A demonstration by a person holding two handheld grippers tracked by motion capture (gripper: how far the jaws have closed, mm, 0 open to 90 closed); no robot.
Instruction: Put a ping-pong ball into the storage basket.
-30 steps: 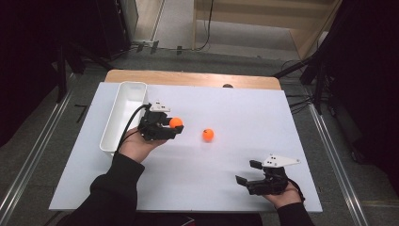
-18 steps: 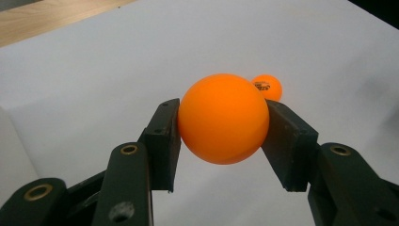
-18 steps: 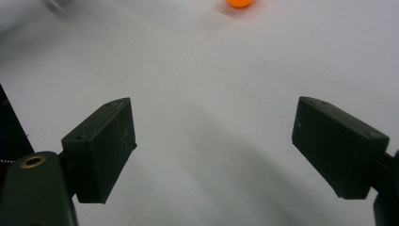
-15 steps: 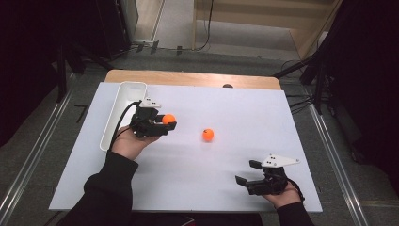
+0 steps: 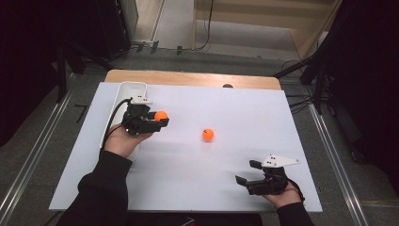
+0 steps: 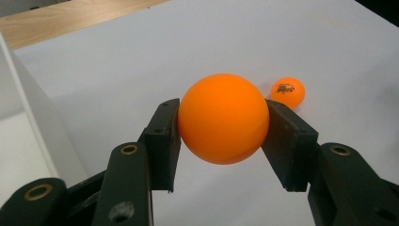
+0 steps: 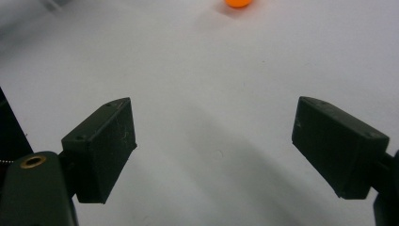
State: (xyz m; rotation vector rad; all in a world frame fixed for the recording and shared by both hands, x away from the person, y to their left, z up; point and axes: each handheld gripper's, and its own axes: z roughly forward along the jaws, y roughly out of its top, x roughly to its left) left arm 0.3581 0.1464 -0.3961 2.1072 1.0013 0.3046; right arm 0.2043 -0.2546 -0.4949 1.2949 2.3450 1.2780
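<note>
My left gripper is shut on an orange ball, held above the white table beside the white tray. In the left gripper view the held ball sits squeezed between both black pads, lifted off the surface. A second orange ball lies loose near the table's middle, also seen as a small printed ball past the jaws and at the top edge of the right gripper view. My right gripper rests open near the front right, nothing between its pads.
The white table sheet covers most of a wooden table, whose bare strip shows at the far edge. The long white tray stands along the left side, its wall close to my left gripper.
My left gripper has carried the orange ball to the left and a little farther back, toward the white tray. The right gripper and the loose ball have stayed put.
</note>
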